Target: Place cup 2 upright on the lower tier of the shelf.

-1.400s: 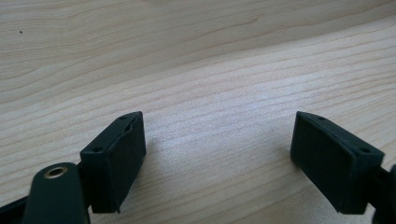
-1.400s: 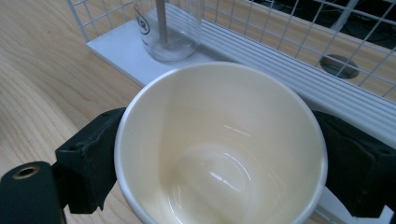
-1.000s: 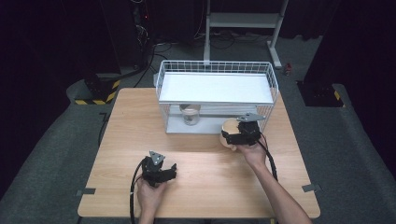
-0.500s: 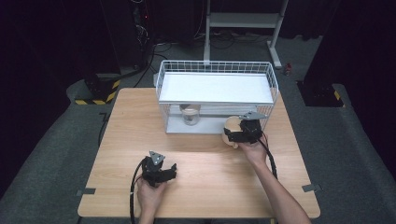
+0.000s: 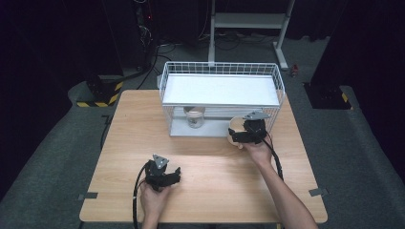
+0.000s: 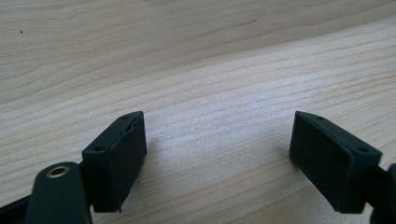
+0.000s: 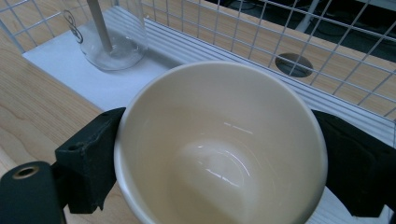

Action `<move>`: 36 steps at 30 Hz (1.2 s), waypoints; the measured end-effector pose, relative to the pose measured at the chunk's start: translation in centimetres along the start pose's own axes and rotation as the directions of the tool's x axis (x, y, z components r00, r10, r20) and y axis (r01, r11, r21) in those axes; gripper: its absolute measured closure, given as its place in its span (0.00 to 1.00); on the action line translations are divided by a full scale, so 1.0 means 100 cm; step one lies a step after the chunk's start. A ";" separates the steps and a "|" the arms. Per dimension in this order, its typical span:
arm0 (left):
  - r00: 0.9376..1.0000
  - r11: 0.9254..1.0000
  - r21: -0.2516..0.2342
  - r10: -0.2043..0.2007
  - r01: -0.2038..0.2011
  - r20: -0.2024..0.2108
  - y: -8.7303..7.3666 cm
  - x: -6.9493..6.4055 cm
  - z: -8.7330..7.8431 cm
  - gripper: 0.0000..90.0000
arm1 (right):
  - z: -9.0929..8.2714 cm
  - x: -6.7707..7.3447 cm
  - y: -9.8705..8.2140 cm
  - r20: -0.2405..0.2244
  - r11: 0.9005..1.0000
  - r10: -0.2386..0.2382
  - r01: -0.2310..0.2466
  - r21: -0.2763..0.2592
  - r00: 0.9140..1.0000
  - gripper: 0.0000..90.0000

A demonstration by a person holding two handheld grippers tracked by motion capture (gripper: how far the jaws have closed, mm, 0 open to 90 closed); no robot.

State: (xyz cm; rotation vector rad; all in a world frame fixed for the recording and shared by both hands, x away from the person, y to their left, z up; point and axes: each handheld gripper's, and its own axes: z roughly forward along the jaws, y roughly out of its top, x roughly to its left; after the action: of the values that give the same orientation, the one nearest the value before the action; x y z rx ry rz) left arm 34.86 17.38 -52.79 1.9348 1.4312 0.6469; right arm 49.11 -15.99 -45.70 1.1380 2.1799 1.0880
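A cream ceramic cup [image 7: 219, 144] is held on its side with its mouth toward the camera, and my right gripper [image 7: 219, 161] is shut on its rim, one black pad on each side. In the high view the right gripper [image 5: 240, 135] holds the cup [image 5: 233, 134] just in front of the right end of the white wire rack [image 5: 219, 71]. My left gripper [image 5: 173, 174] rests low over the near-left part of the wooden table [image 5: 215, 191]. Its jaws [image 6: 217, 154] stand open with only bare wood between them, and they have just closed a little.
The rack has a white upper shelf [image 5: 219, 89] and a lower shelf [image 7: 60, 60] with a small glass jar [image 5: 194, 116] standing on it; the jar [image 7: 109, 44] is behind and left of the cup. Wire walls [image 7: 299, 42] rise close behind the cup. Cables trail toward the near edge.
The right gripper with the cup has edged slightly toward the rack. The left gripper has stayed where it was.
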 end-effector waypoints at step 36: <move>1.000 1.000 0.000 -0.001 0.001 0.001 0.000 0.000 0.000 0.21 | 0.015 -0.017 -0.005 -0.009 0.991 0.077 -0.078 -0.113 0.997 0.09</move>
State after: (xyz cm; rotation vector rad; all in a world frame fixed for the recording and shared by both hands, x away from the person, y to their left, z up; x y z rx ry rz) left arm 34.86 17.38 -52.80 1.9341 1.4311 0.6462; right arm 50.88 -16.87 -46.93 1.1785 2.0640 1.2327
